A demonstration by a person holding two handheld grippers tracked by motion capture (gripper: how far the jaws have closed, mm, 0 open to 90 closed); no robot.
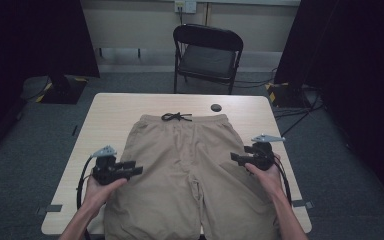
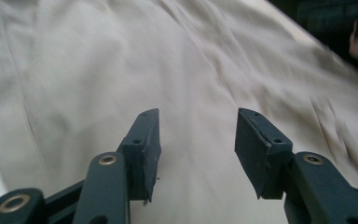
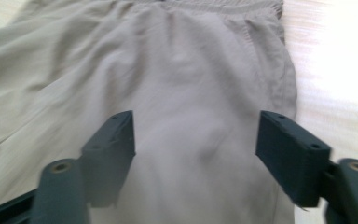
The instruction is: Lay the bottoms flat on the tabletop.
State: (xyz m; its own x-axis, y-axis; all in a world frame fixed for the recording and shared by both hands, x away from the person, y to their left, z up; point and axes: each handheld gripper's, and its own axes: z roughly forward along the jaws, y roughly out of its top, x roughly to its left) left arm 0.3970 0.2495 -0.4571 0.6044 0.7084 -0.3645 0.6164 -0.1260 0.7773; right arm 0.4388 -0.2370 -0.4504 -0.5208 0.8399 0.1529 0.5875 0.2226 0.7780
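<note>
A pair of beige shorts [image 1: 185,165] lies flat on the wooden table [image 1: 115,107], its waistband and black drawstring [image 1: 176,117] at the far side and its legs running off the near edge. My left gripper [image 1: 136,168] hovers at the shorts' left edge, jaws open and pointing right over the cloth [image 2: 121,70], nothing between them. My right gripper [image 1: 234,159] hangs over the right side of the shorts [image 3: 191,84], pointing left. Its jaws stand wide apart and empty, with the waistband and side seam ahead of them.
A small dark round object [image 1: 216,107] sits on the table beyond the waistband. A black folding chair [image 1: 207,55] stands behind the table. Dark curtains flank the room and cables run across the floor at the right [image 1: 300,107].
</note>
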